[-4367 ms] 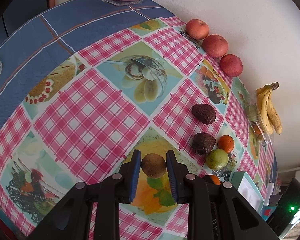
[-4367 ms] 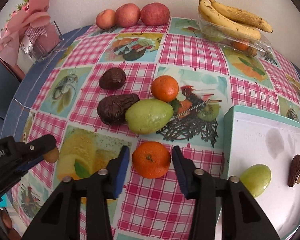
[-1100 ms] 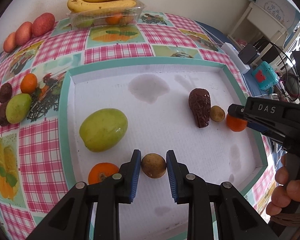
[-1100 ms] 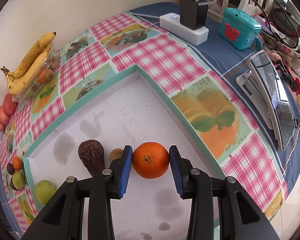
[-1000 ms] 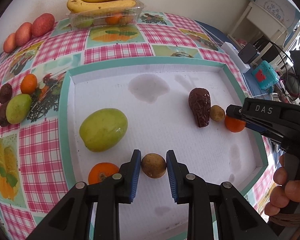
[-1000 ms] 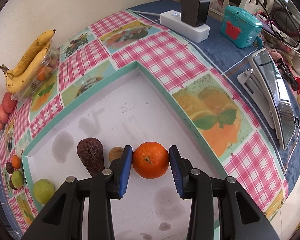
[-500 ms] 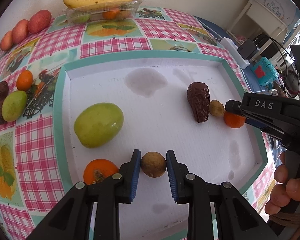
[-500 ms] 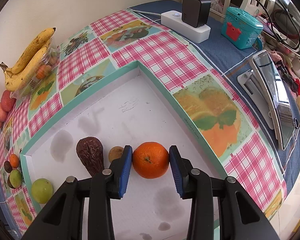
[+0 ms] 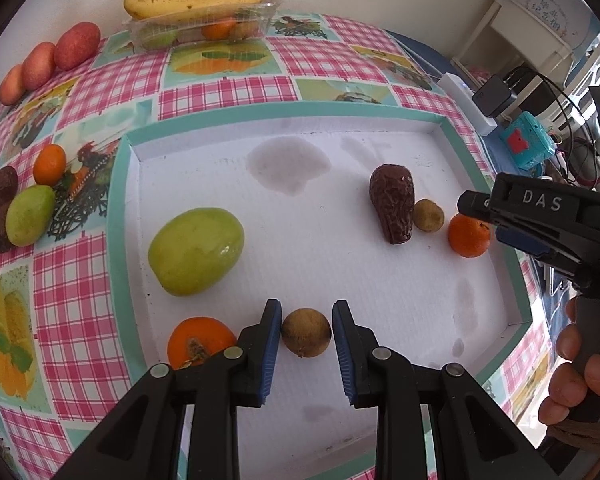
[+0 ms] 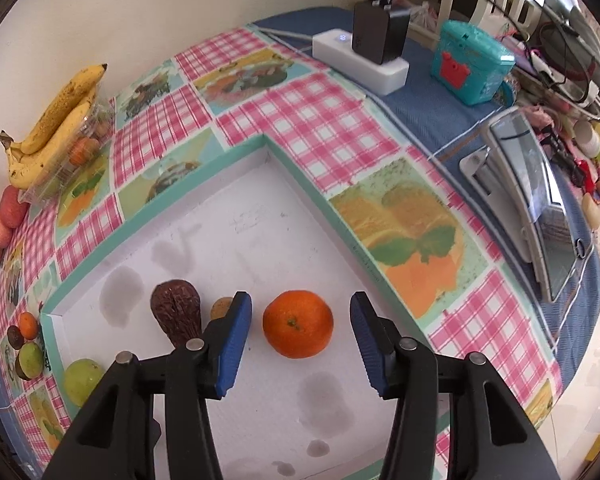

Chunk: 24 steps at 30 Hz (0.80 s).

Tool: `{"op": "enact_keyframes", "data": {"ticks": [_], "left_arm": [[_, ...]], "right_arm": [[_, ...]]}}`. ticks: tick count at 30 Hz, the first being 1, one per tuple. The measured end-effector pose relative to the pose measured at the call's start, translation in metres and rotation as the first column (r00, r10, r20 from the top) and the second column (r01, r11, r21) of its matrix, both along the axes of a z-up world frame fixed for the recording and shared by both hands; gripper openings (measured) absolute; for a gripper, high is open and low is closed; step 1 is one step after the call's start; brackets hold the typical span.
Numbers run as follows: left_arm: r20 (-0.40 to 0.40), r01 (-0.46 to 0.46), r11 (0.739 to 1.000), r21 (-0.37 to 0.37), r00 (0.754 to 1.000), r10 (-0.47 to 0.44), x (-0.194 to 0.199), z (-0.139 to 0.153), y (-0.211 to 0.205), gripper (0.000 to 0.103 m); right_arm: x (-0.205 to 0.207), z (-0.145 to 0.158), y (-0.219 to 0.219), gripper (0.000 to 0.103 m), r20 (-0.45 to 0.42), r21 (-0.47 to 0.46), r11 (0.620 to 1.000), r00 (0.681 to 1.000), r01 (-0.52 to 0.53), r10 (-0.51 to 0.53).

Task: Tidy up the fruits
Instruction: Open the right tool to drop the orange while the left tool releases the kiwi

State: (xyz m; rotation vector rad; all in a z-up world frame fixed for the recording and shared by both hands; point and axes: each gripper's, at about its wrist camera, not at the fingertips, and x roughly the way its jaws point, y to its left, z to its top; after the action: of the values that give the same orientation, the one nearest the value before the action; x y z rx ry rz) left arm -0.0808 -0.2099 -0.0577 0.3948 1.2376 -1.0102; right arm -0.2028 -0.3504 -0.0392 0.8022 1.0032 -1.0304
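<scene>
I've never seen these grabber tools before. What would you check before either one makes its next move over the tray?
1. Right gripper open, with a gap on each side of the orange: ok.
2. Orange sitting on the tray floor: ok.
3. Left gripper pads against the small brown fruit: ok.
4. Small brown fruit resting on the floor, safe to release: cannot tell.
5. Room beside the left gripper's outer finger: not ok, the orange fruit with a calyx lies close.
6. All fruit in the tray: not ok, the green fruit and others are on the tablecloth.
</scene>
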Motion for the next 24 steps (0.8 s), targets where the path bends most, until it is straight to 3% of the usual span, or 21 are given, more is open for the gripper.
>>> {"op": "enact_keyframes", "data": {"ticks": [5, 10, 12, 15, 21, 24], "left_arm": [[0.004, 0.007, 1.0, -0.028, 1.0, -0.007, -0.002, 0.012, 0.003, 0.031], [0.022, -0.019, 0.999, -0.036, 1.0, 0.02, 0.005, 0.022, 0.01, 0.054], [0.027, -0.05, 0.998, -0.034, 0.998, 0.051, 0.013, 0.025, 0.014, 0.058], [0.025, -0.128, 0.991, -0.025, 0.991, 0.129, 0.029, 0.029, 0.024, 0.067], [0.085, -0.331, 0.943, 0.019, 0.941, 0.329, 0.072, 0.034, 0.06, 0.073], [0.125, -0.415, 0.91, 0.008, 0.903, 0.41, 0.094, 0.04, 0.081, 0.093]], "right_arm": [[-0.001, 0.014, 0.003, 0.057, 0.011, -0.031, 0.999, 1.0, -0.007, 0.007], [0.003, 0.023, 0.006, 0.06, 0.021, -0.044, 0.999, 1.0, -0.016, 0.017], [0.005, 0.025, 0.008, 0.071, 0.023, -0.047, 0.999, 0.999, -0.024, 0.025], [0.009, 0.028, 0.013, 0.073, 0.034, -0.05, 0.998, 0.999, -0.041, 0.043], [0.022, 0.031, 0.024, 0.078, 0.032, -0.054, 0.994, 0.995, -0.091, 0.093], [0.03, 0.032, 0.03, 0.078, 0.029, -0.055, 0.992, 0.992, -0.117, 0.119]]}}
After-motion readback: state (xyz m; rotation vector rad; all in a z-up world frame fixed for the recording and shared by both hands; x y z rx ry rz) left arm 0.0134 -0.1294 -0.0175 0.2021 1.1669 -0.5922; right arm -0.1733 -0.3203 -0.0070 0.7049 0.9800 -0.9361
